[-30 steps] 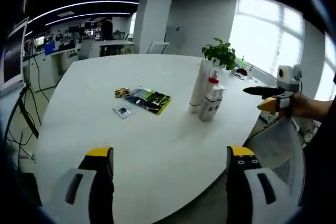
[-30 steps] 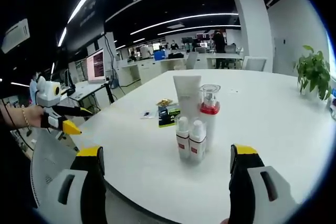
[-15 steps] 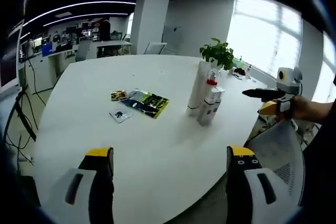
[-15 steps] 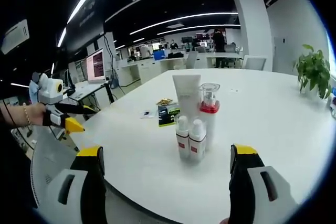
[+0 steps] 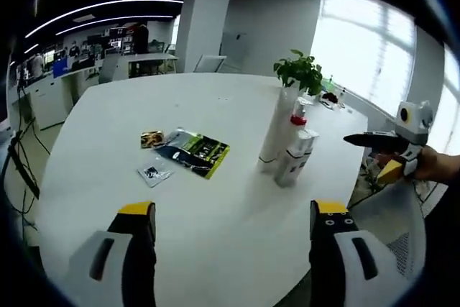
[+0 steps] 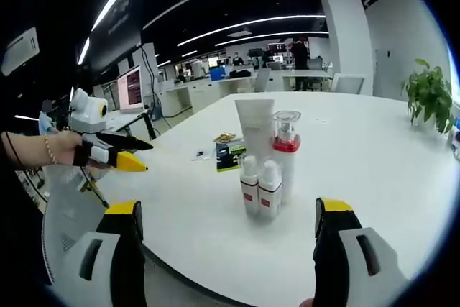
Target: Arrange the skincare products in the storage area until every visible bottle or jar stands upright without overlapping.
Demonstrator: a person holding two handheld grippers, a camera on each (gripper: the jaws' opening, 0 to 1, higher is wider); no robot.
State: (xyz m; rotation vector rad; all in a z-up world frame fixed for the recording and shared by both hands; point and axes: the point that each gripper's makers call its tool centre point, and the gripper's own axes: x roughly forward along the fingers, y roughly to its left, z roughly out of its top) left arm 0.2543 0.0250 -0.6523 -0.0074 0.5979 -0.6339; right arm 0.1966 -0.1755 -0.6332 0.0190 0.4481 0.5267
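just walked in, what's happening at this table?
A person holds a gripper in each hand at the edge of a white table. Both the left gripper and the right gripper are open and empty, short of the products. A white tube, a red-collared pump bottle and two small white bottles stand upright, clustered together. A few sachets lie flat nearby.

You have round white table (image 5: 215, 206) under everything. Dark green-printed packet (image 5: 192, 152) lies flat mid-table; small gold sachet (image 5: 151, 138) just beside its far corner, clear sachet (image 5: 153, 171) near its other side. Potted plant (image 5: 300, 73) at your far table edge, by bright windows (image 5: 359, 41). White pillar (image 5: 201, 16) behind; lit monitor (image 6: 134, 88) on desk rows.
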